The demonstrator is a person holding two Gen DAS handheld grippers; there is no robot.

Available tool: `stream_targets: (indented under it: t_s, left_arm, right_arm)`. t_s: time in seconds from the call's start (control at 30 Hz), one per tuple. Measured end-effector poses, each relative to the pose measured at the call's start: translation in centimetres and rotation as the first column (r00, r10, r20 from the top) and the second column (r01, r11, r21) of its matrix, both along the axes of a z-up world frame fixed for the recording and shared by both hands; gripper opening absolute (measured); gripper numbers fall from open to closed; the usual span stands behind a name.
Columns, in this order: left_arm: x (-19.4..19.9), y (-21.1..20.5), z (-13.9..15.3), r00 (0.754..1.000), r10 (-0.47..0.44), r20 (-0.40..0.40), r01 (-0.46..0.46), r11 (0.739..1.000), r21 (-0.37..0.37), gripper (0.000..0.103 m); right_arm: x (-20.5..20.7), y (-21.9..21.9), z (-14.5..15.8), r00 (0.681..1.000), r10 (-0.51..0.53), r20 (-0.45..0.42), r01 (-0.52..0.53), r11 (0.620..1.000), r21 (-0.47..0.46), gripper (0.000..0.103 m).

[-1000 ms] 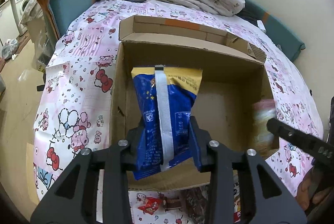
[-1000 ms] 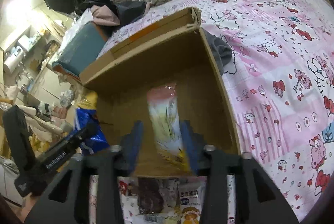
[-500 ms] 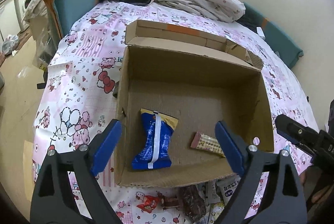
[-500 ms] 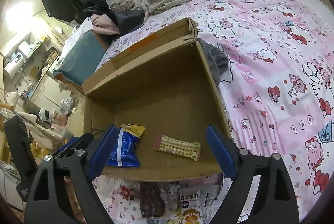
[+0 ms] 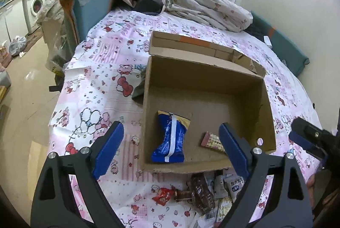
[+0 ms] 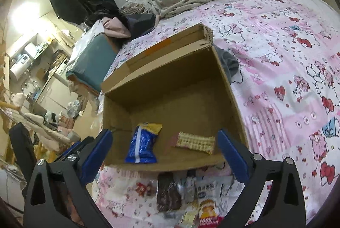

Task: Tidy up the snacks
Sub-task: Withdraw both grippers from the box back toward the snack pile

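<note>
An open cardboard box [image 5: 146, 100] stands on the pink cartoon sheet. On its floor lie a blue and yellow snack bag [image 5: 170, 143] and a pink and yellow bar packet [image 5: 212, 140]. My left gripper [image 5: 170, 125] hangs open above the box's near edge, holding nothing. In the right wrist view the same box [image 6: 231, 100], blue bag [image 6: 142, 145] and bar packet [image 6: 194, 141] show beyond my right gripper [image 6: 164, 132]. Its jaws are opening, with nothing between them. A pile of loose snack packets [image 5: 204, 189] [image 6: 191, 196] lies in front of the box.
A crumpled blanket [image 5: 204, 4] is heaped at the back of the bed. A teal padded piece [image 5: 89, 4] stands off the bed's left side, with bare floor [image 5: 21, 89] below. A dark cloth [image 6: 229, 64] lies against the box's right wall.
Both grippers let go: the blue bag and the bar packet dropped onto the box floor. Both sets of jaws spread wide, and both hands pulled back and up from the box.
</note>
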State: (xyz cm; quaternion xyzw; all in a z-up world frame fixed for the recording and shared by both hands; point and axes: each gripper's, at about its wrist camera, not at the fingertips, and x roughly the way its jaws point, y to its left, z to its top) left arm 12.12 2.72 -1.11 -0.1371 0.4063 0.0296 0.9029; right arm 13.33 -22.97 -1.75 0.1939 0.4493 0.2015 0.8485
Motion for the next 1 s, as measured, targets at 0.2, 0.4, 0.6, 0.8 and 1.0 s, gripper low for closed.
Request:
stream_targets:
  t_s: [0.2, 0.4, 0.6, 0.8, 1.0]
  left_arm:
    - [-1.9, 0.5, -0.8, 0.998, 0.017, -0.058, -0.019, 0.999, -0.041, 0.092]
    - [-3.8, 0.3, -0.7, 0.997, 0.024, -0.078, -0.026, 0.999, -0.023, 0.095]
    - [-5.6, 1.5, -1.3, 0.989, 0.083, -0.126, -0.085, 0.996, -0.005, 0.095]
    - [-6.0, 3.6, -3.4, 0.962, 0.176, -0.210, -0.191, 0.980, -0.053, 0.094]
    - [-4.6, 2.0, -6.8, 0.949, 0.083, -0.303, -0.117, 0.989, -0.095, 0.072]
  right_arm:
    - [-2.3, -0.4, 0.3, 1.000, 0.002, -0.010, -0.002, 1.000, -0.010, 0.101]
    - [-4.5, -1.3, -0.1, 0.998, -0.018, -0.052, 0.018, 1.000, 0.007, 0.101]
    - [-6.6, -2.6, -1.0, 0.994, -0.057, -0.095, 0.055, 0.998, -0.015, 0.101]
    - [-6.9, -4.2, -3.1, 0.976, -0.114, -0.183, 0.116, 0.993, 0.000, 0.101]
    - [-6.2, -5.3, -4.8, 0.954, -0.157, -0.255, 0.161, 0.987, -0.004, 0.101]
